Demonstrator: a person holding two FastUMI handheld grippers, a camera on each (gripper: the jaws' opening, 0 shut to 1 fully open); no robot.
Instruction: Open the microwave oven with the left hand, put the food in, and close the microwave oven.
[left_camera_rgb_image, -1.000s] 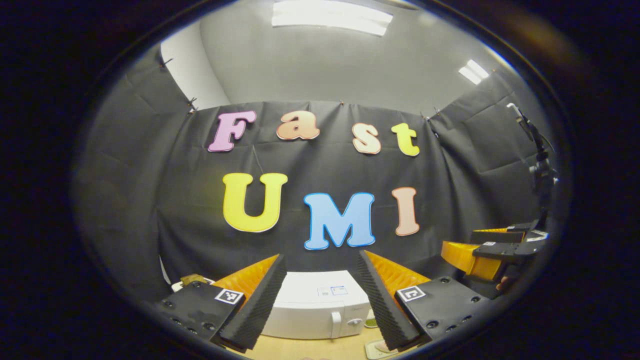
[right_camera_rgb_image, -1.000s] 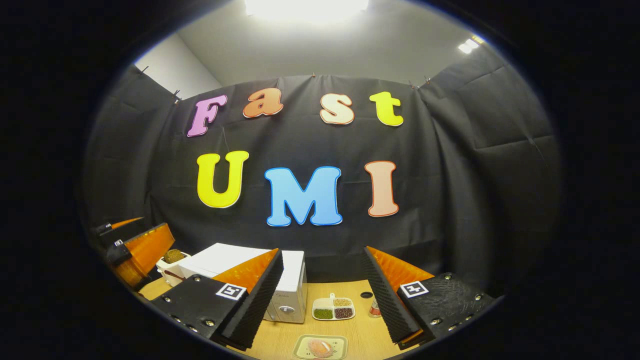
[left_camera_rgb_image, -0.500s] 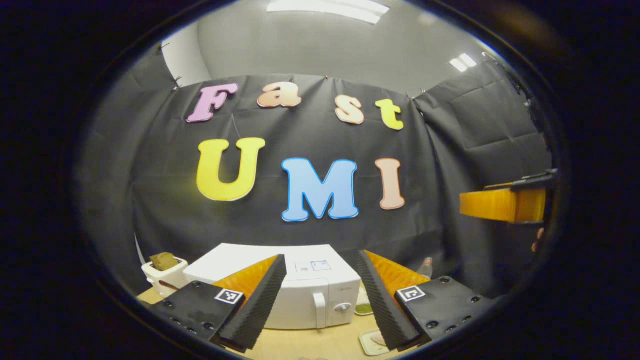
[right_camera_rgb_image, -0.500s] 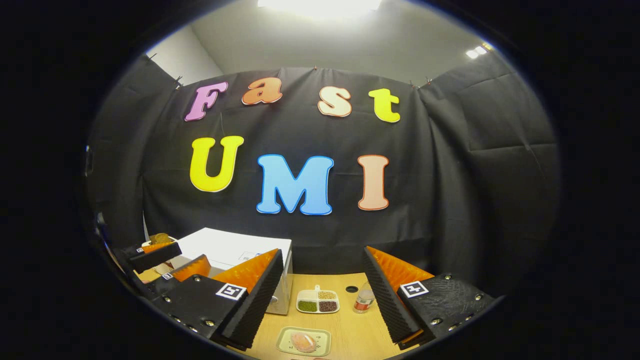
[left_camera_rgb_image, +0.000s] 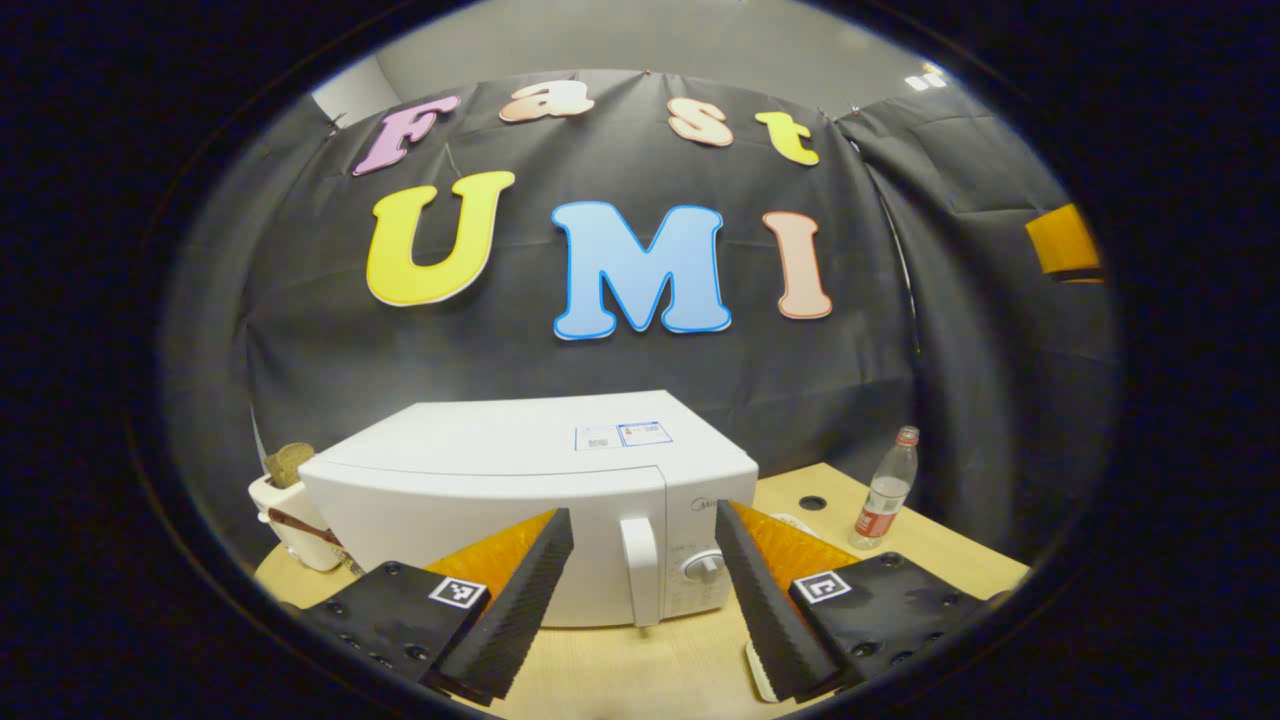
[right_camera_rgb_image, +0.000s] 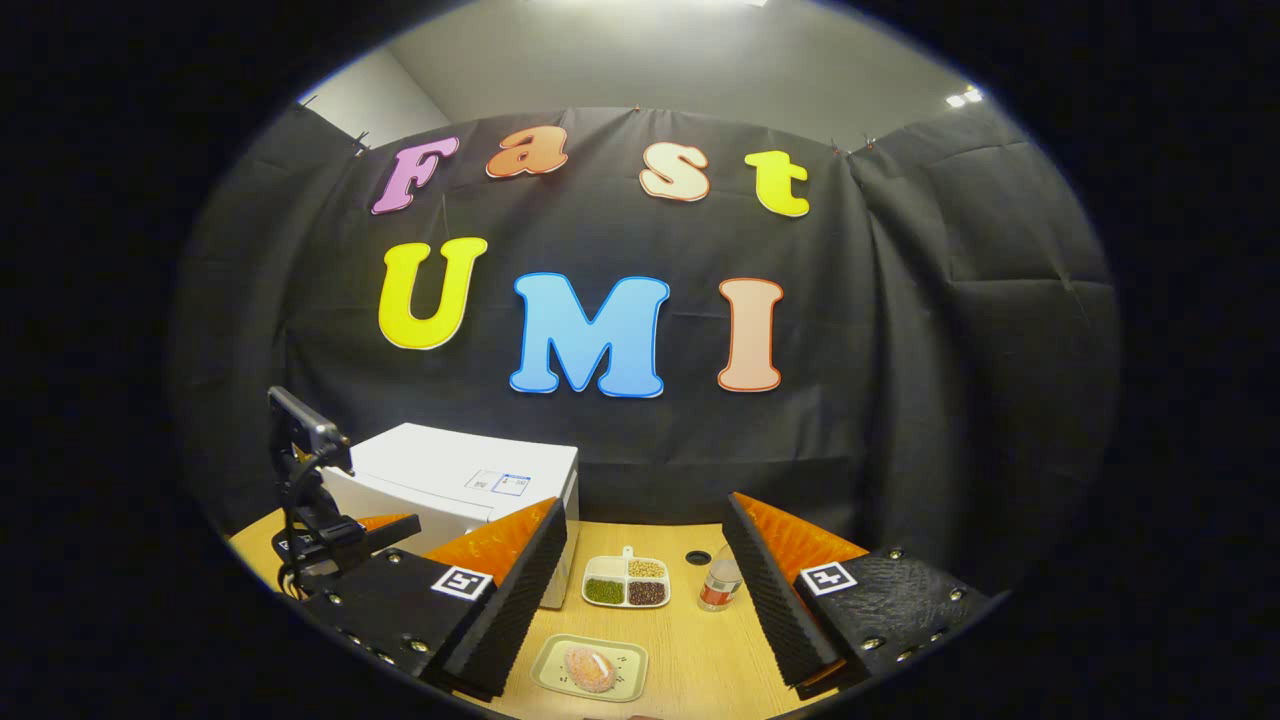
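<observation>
The white microwave (left_camera_rgb_image: 500, 480) stands shut in front of me, its upright door handle (left_camera_rgb_image: 640, 570) and knob (left_camera_rgb_image: 705, 565) on its right side. My left gripper (left_camera_rgb_image: 642, 512) is open, level with the handle and a short way before it, holding nothing. In the right gripper view the microwave (right_camera_rgb_image: 470, 475) sits at the left with the left gripper (right_camera_rgb_image: 385, 525) in front of it. The food (right_camera_rgb_image: 590, 668), a pinkish lump on a small pale tray (right_camera_rgb_image: 625, 660), lies on the table below my open, empty right gripper (right_camera_rgb_image: 645, 500). Part of the right gripper (left_camera_rgb_image: 1065, 240) shows far right.
A white holder with bread (left_camera_rgb_image: 285, 495) stands left of the microwave. Right of it are a divided dish of beans (right_camera_rgb_image: 627, 582), a small bottle (right_camera_rgb_image: 718, 580) and a round hole (right_camera_rgb_image: 698, 556) in the wooden table (right_camera_rgb_image: 700, 650).
The left gripper has dropped and closed in on the microwave, which now looks much larger, its handle between the fingers. The right gripper has tilted down slightly, and the left gripper has moved forward in its view.
</observation>
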